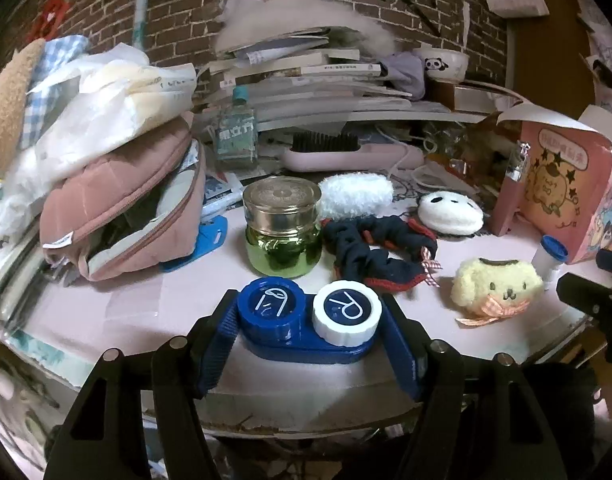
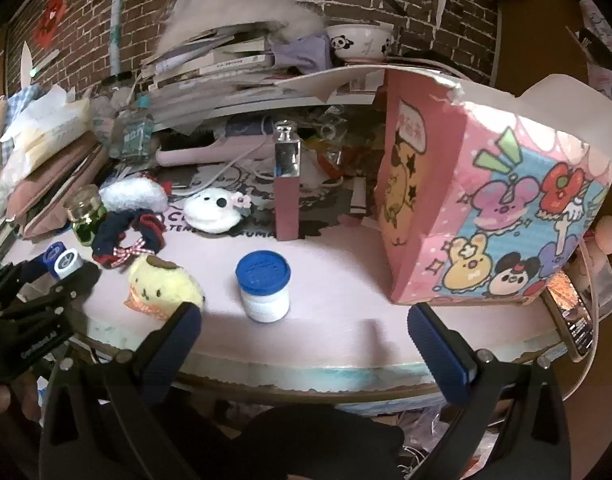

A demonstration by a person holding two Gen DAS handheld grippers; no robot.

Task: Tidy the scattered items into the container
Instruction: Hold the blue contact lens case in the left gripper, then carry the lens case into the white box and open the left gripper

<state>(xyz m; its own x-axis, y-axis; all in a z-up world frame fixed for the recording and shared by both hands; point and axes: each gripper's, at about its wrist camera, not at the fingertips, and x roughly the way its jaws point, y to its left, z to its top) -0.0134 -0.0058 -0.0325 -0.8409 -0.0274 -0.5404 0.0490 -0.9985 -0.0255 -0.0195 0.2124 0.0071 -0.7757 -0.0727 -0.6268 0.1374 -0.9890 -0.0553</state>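
Left gripper (image 1: 308, 320): blue pads are seen pressed against both ends of a contact lens case (image 1: 310, 318), blue cap on one side, white "R" cap on the other; case is judged clamped, sitting at or just above the near edge of the pink table (image 1: 138, 300). Right gripper (image 2: 302, 340): jaws stand wide apart, nothing between them, pointed at a small white jar with blue lid (image 2: 264, 292) that stands alone near the table front.

Container is taken to be the pink cartoon-printed box (image 2: 486, 208), open-topped, at the right side, beside the jar. Other loose items are still out: yellow dog plush (image 1: 498, 284), navy scrunchie (image 1: 380, 256), green glass jar with gold lid (image 1: 282, 232), white panda puff (image 1: 450, 212), tall pink perfume bottle (image 2: 287, 184).

For the step in hand: the case should be lifted level, carried right over the plush without brushing it, and released only once above the box opening. Grip is only on the rounded ends, so slippage is a risk if tilted. The right gripper should be kept out of the carry path.
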